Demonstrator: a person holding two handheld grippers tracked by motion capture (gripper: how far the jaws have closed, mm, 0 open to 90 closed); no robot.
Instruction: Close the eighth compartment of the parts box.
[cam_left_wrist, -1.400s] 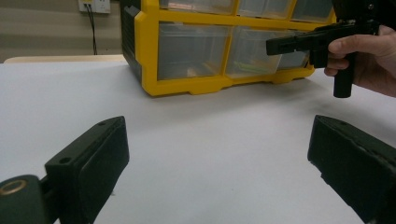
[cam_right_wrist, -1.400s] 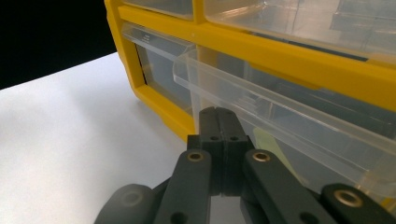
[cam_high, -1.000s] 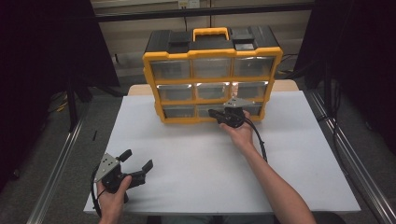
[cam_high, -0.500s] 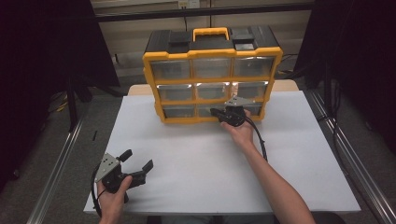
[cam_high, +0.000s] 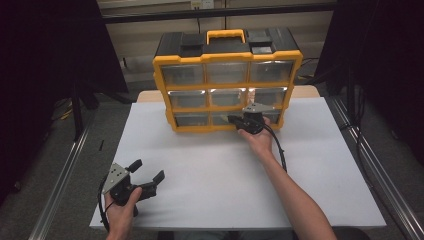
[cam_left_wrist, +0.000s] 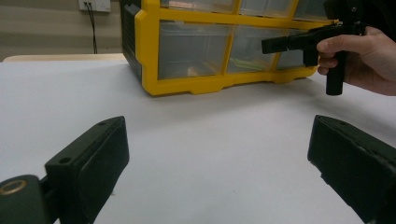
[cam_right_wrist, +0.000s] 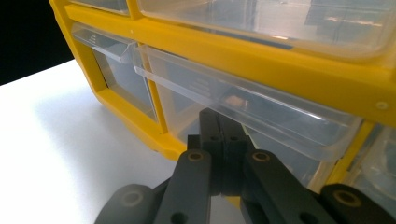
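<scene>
A yellow drawer cabinet (cam_high: 227, 86) with clear drawers and a black top stands at the back of the white table (cam_high: 215, 175). My right gripper (cam_high: 232, 119) is shut with nothing between its jaws. In the right gripper view its tips (cam_right_wrist: 219, 122) sit just under the handle lip of the bottom middle drawer (cam_right_wrist: 261, 116); I cannot tell whether they touch it. My left gripper (cam_high: 148, 170) rests open near the table's front left corner, jaws wide apart (cam_left_wrist: 219, 154) and holding nothing. From there the right gripper (cam_left_wrist: 268, 45) shows in front of the cabinet's bottom row.
Metal rails (cam_high: 65, 180) run along both sides of the table. The cabinet's orange carry handle (cam_high: 226, 35) sticks up at its top. White tabletop lies between the two grippers. A cable (cam_high: 277, 150) trails from the right gripper along the forearm.
</scene>
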